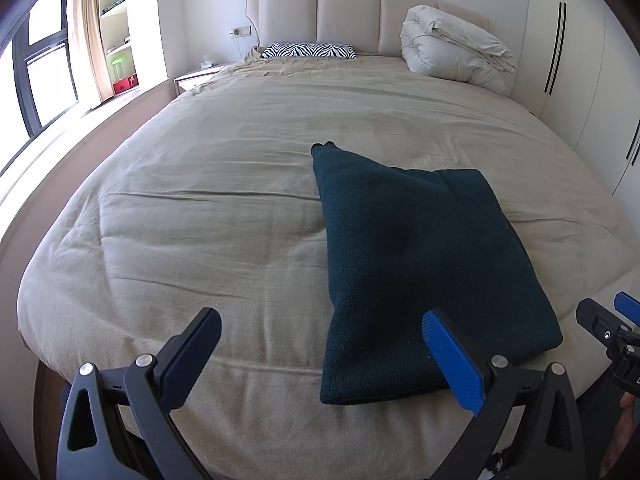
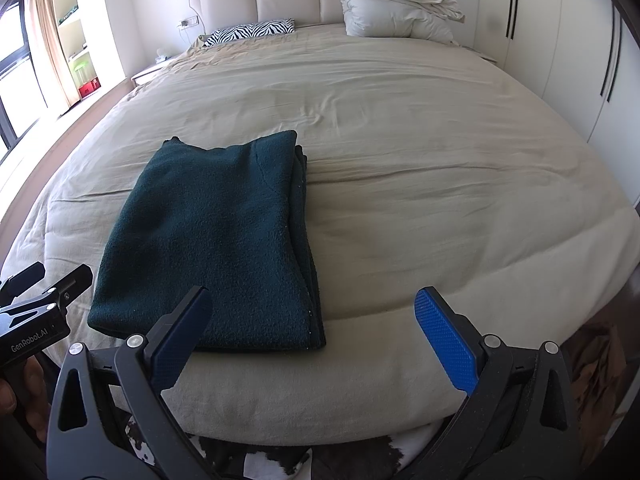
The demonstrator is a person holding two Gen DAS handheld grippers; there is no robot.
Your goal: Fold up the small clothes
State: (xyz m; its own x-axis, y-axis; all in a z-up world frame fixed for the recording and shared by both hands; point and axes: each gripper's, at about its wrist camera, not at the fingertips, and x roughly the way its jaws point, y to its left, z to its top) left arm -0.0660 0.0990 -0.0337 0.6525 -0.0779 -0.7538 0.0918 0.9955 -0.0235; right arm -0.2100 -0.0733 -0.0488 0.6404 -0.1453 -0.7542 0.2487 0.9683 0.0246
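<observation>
A dark green knitted garment (image 1: 420, 256) lies folded into a rough rectangle on the beige bed cover (image 1: 200, 208), near the foot of the bed. It also shows in the right wrist view (image 2: 216, 240). My left gripper (image 1: 324, 344) is open and empty, hovering at the garment's near left corner. My right gripper (image 2: 316, 328) is open and empty, at the garment's near right corner. Each gripper appears at the edge of the other's view.
A zebra-print pillow (image 1: 308, 50) and a rolled white duvet (image 1: 452, 48) lie by the padded headboard (image 1: 348, 16). White wardrobe doors (image 1: 580, 60) stand on the right. A window, curtain and shelves are on the left. A nightstand (image 1: 196, 76) stands beside the bed.
</observation>
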